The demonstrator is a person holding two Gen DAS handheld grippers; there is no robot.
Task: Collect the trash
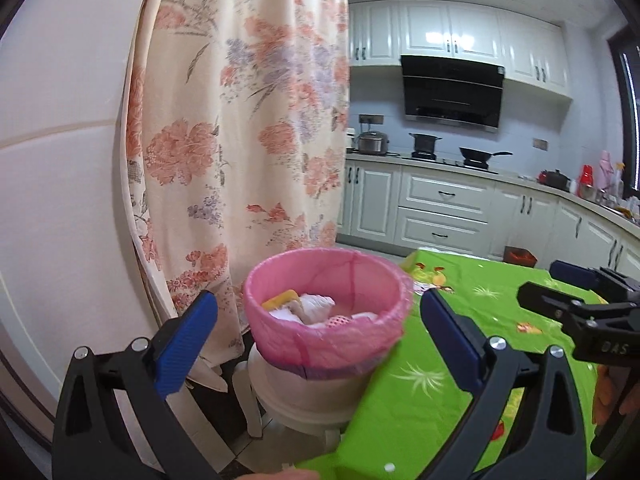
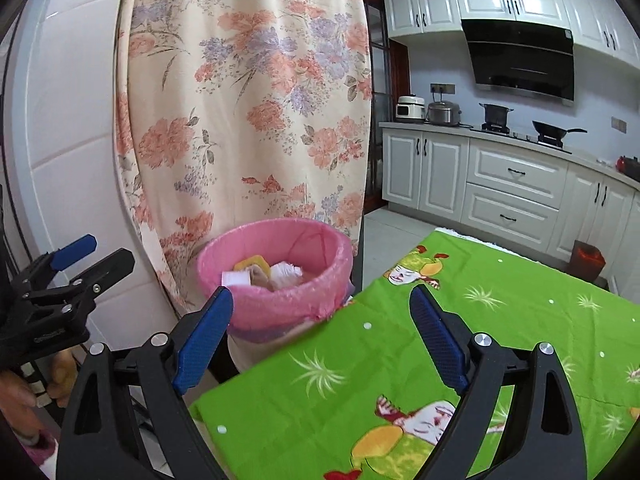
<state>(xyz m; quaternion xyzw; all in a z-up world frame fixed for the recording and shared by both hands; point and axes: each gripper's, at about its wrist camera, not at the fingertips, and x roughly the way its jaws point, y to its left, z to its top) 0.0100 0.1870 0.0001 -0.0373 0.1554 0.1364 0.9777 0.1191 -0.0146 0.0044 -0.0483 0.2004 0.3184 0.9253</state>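
A white bin lined with a pink bag (image 1: 326,312) stands beside the table's left edge; it also shows in the right wrist view (image 2: 276,276). Inside lie crumpled white paper (image 1: 316,306), a yellow piece (image 1: 280,300) and other scraps (image 2: 264,274). My left gripper (image 1: 320,340) is open and empty, its blue fingers either side of the bin, a little short of it. My right gripper (image 2: 320,336) is open and empty over the table's corner, just right of the bin. Each gripper shows at the edge of the other's view.
The table wears a green cartoon-print cloth (image 2: 480,340). A floral curtain (image 1: 240,120) hangs right behind the bin, against a white wall. Kitchen cabinets (image 1: 440,208), a stove with pots and a small red bin (image 1: 520,256) stand farther back.
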